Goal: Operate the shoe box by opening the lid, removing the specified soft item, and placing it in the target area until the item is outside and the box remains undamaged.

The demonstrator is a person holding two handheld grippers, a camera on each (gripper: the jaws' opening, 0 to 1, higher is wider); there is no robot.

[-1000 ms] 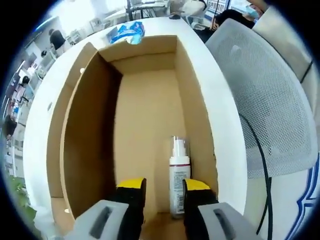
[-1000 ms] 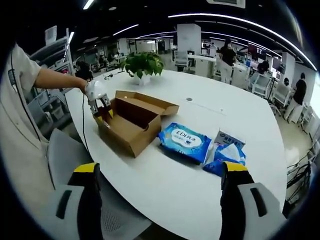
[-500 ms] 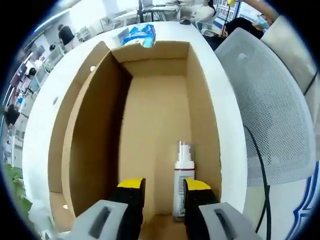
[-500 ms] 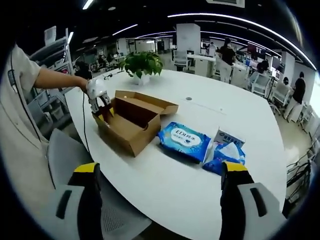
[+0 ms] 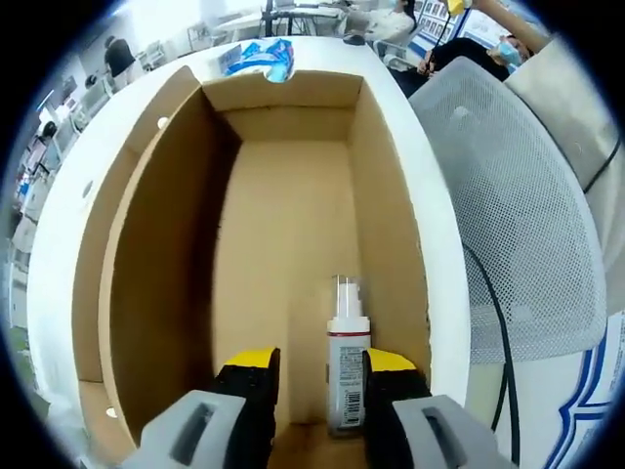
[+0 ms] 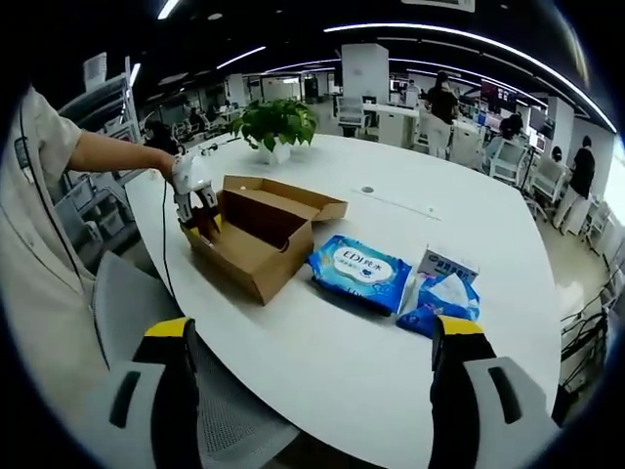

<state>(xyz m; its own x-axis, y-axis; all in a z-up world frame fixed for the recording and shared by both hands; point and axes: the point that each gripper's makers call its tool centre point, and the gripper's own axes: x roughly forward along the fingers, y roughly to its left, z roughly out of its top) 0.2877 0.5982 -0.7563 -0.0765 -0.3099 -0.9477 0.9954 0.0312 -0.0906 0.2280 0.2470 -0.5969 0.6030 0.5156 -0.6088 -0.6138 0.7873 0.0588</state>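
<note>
- We take the shoe box point(image 6: 256, 237) as our landmark: plain brown cardboard, rectangular, lid already folded back, sitting on the white round-edged table point(image 6: 352, 332).
- Inside it, at the near end by the right-hand wall, a small white pump bottle point(image 5: 346, 366) with a clear cap stands upright on the bare cardboard floor.
- Our left gripper point(image 5: 317, 376) dips into the box's near end, its yellow-tipped jaws a little apart, the bottle just beyond the gap, toward the right jaw.
- Just beside the box's far end lies a soft blue wipes pack point(image 6: 359, 271), glossy plastic; past that, a blue tissue pack point(image 6: 441, 298) and a small carton.
- A grey mesh chair point(image 5: 518, 195) stands close to the box's long side.
- A potted plant point(image 6: 276, 124) sits behind the box.
- Our right gripper point(image 6: 317, 357) hangs well back from the box, jaws wide apart, holding nothing.
</note>
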